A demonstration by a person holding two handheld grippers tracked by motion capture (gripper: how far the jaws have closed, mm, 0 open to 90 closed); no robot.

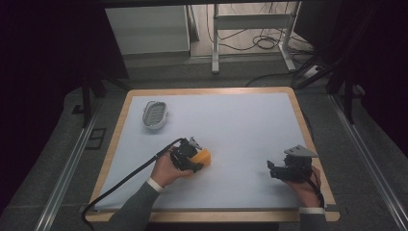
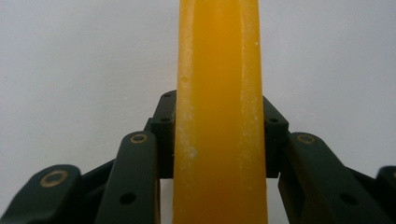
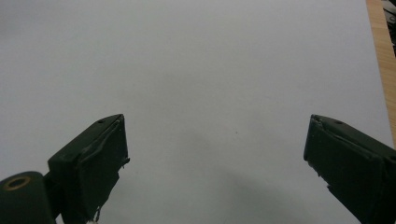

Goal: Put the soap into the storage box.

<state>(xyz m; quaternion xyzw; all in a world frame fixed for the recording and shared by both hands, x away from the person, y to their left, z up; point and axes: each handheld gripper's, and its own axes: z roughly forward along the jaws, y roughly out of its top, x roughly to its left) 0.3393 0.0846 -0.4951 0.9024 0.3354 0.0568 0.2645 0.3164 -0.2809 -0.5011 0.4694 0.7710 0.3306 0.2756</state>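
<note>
From the high view, the left gripper (image 1: 196,161) is clamped on an orange bar of soap (image 1: 202,158) low over the white surface (image 1: 240,125), a little left of centre and near the front. A metal soap dish (image 1: 155,115) sits well apart from it, toward the far left corner. The right gripper (image 1: 275,170) rests near the front right edge with nothing in it. Judging from this layout, the likely step is carrying the bar to the dish, so the sensible path is a modest lift, then a move away and to the left, with the right gripper kept parked out of the way.

In the left gripper view, the soap (image 2: 219,121) stands upright between the two black jaws, which press on its narrow sides. The bar looks waxy and slick, so steady pressure and a slow, level move should prevent it from sliding out.

In the right gripper view, the jaws are spread wide over bare white surface (image 3: 196,70), and the wooden rim (image 3: 380,51) shows at the right.
</note>
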